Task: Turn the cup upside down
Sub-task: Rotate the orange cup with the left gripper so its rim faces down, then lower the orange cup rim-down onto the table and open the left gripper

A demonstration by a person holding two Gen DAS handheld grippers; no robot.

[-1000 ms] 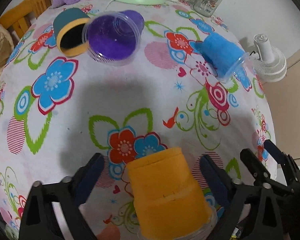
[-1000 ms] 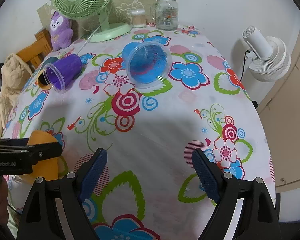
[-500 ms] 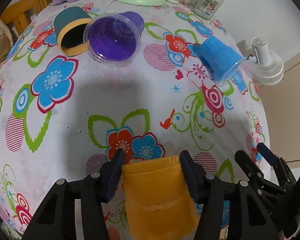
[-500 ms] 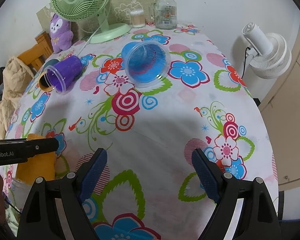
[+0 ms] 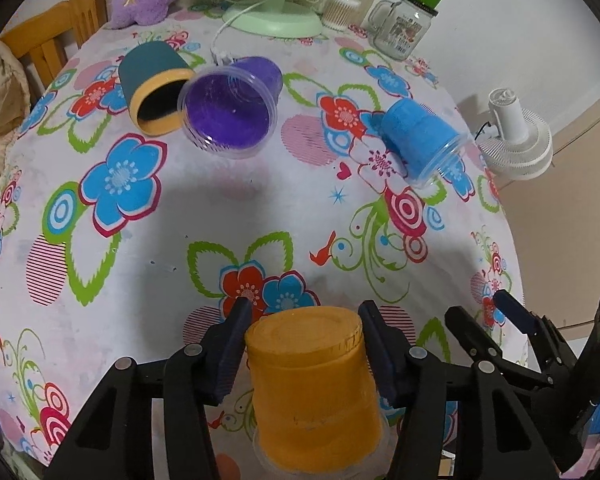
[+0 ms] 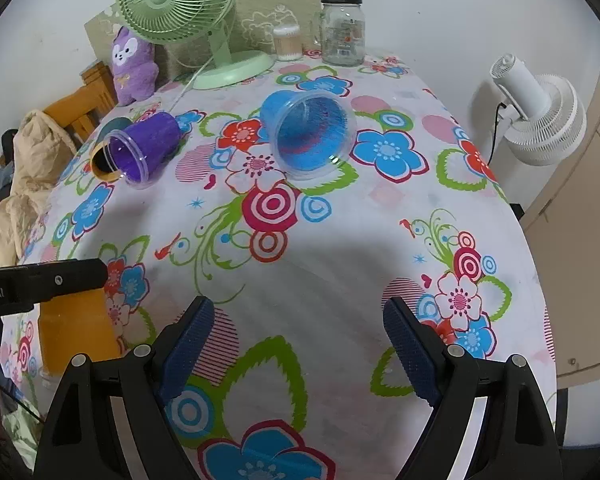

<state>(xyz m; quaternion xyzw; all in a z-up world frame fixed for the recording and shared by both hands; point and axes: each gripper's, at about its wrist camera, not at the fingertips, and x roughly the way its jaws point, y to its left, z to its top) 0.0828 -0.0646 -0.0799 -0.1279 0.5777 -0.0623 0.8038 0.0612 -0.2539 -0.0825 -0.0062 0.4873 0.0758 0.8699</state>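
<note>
On the side of the left gripper [image 5: 302, 354], seen from the right wrist camera, we read the white letters "oot.AI"; the start of the word is cut by the frame edge. The glass jar [image 6: 342, 28] at the far side has a label, but its text is too small for us to read.

The orange cup [image 5: 314, 388] is at the near left part of the floral tablecloth [image 6: 324, 256]. It stands upright with its closed bottom up and the wide mouth down, so its long axis is vertical. The left gripper pinches it near the top, one finger [image 5: 228, 354] on each side. The right gripper [image 6: 300, 344] is spread wide and holds nothing, over the near part of the cloth.

Further away lie the purple cup [image 5: 232, 110], the blue cup [image 6: 306, 136] and the dark green cup [image 5: 154, 84], all on their sides.
</note>
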